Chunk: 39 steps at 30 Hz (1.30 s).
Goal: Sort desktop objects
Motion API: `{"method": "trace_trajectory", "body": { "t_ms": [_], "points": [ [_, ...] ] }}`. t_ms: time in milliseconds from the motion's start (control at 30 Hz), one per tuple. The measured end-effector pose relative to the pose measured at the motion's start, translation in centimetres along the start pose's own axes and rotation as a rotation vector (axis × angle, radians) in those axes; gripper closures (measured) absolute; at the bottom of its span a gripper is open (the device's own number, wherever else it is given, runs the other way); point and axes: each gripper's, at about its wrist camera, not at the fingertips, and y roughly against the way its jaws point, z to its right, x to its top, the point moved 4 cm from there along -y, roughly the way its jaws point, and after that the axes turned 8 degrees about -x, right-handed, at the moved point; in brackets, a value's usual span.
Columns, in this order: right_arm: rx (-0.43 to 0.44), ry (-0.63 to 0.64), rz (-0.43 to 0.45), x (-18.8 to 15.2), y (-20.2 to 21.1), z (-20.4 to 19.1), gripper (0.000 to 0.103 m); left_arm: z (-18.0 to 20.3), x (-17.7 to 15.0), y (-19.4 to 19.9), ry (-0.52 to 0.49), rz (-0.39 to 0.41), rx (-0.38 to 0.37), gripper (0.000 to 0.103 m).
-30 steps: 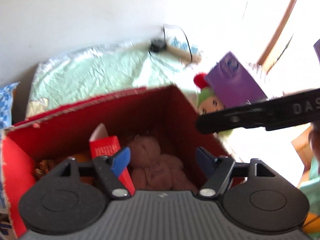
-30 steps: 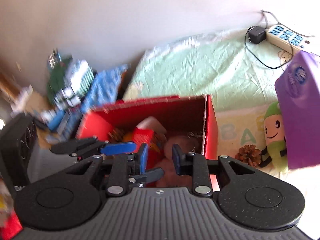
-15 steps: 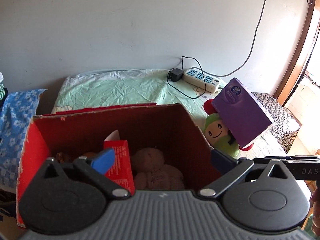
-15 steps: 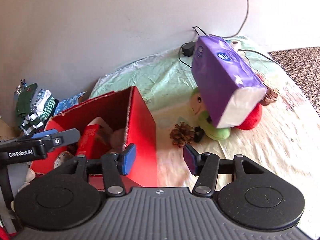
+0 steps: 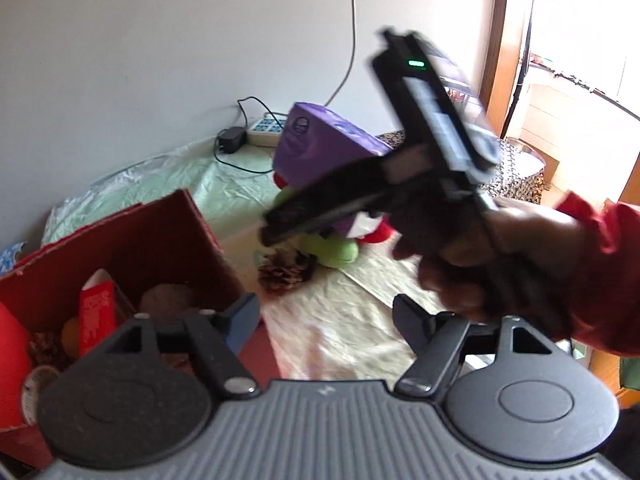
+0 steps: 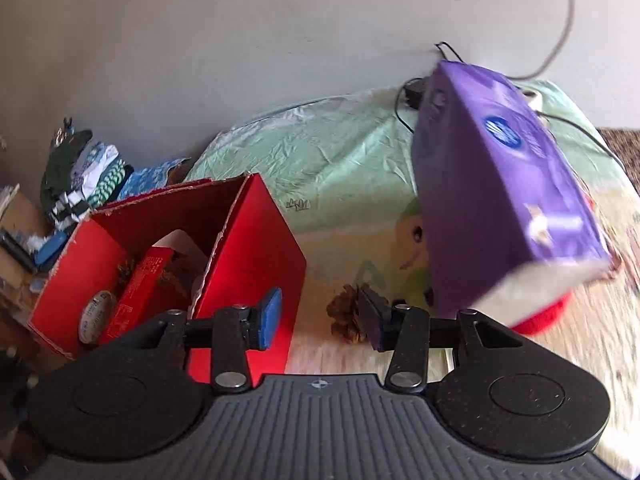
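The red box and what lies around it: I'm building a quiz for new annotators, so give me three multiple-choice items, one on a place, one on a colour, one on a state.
1. Where does the pine cone on the cloth lie?
A. inside the red box
B. on the cloth, between the red box and the green plush toy
C. on top of the purple tissue pack

2. What colour is the tissue pack?
A. purple
B. yellow
C. black

3. How is the right claw?
A. shut on the pine cone
B. shut on the tissue pack
C. open, holding nothing

Answers:
1 B: the cone sits on the cloth right of the red box and left of the green plush toy.
2 A: its wrapper is purple with a blue logo.
3 C: both fingers stand apart with nothing between them.
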Motion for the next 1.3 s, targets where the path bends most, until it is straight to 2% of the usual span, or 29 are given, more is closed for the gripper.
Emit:
{"method": "trace_trajectory", "body": {
  "t_ms": [67, 100, 200, 300, 367, 433, 600, 800, 867, 967, 1133, 1200, 1267, 1300],
  "points": [
    [-0.012, 0.064, -0.011, 0.6, -2.4, -0.9, 0.057, 0.7, -0.7, -1.3, 0.039, -0.031, 0.004, 0.027],
    [-0.028, 0.084, -0.010, 0.7, -3.4, -1.1, 0.057, 1.0, -1.1, -2.0, 0.060, -0.048, 0.008, 0.032],
    [-0.070, 0.144, -0.008, 0.4, -6.3, -1.1, 0.059, 0.6, -2.4, -4.2, 0.149, -0.102, 0.046, 0.032],
    [-0.056, 0.186, -0.064, -0.8, -8.3, -0.9, 0.059, 0.3, -3.7, -6.0, 0.250, -0.128, 0.027, 0.032],
    [-0.081, 0.206, -0.083, -1.4, -8.7, -0.5, 0.058, 0.4, -4.4, -6.9, 0.291, -0.136, 0.031, 0.031],
    [-0.075, 0.239, -0.116, -1.7, -8.1, -0.5, 0.057, 0.5, -5.0, -7.7, 0.304, -0.141, 0.056, 0.030],
    [0.016, 0.284, -0.216, -2.7, -4.9, -0.1, 0.052, 0.4, -5.7, -9.0, 0.333, -0.138, 0.116, 0.025],
    [0.113, 0.295, -0.313, -4.9, -2.5, 0.3, 0.051, 0.1, -5.5, -11.2, 0.304, -0.159, 0.170, 0.024],
    [0.117, 0.284, -0.327, -5.5, -2.0, 0.9, 0.051, 0.2, -5.2, -11.9, 0.283, -0.162, 0.184, 0.024],
    [0.131, 0.255, -0.280, -5.5, -0.4, 2.3, 0.051, 0.5, -4.9, -12.8, 0.242, -0.160, 0.213, 0.024],
    [0.114, 0.212, -0.186, -4.8, 2.2, 3.8, 0.051, 0.6, -4.7, -13.2, 0.237, -0.183, 0.224, 0.023],
    [0.114, 0.200, -0.151, -4.6, 3.3, 4.2, 0.048, 0.4, -4.4, -12.4, 0.247, -0.190, 0.241, 0.022],
    [0.134, 0.178, -0.122, -4.5, 4.5, 4.5, 0.044, 0.4, -3.8, -9.9, 0.267, -0.170, 0.250, 0.021],
    [0.152, 0.167, -0.108, -4.5, 4.9, 4.5, 0.042, 0.3, -3.4, -8.2, 0.273, -0.139, 0.256, 0.014]
  ]
}}
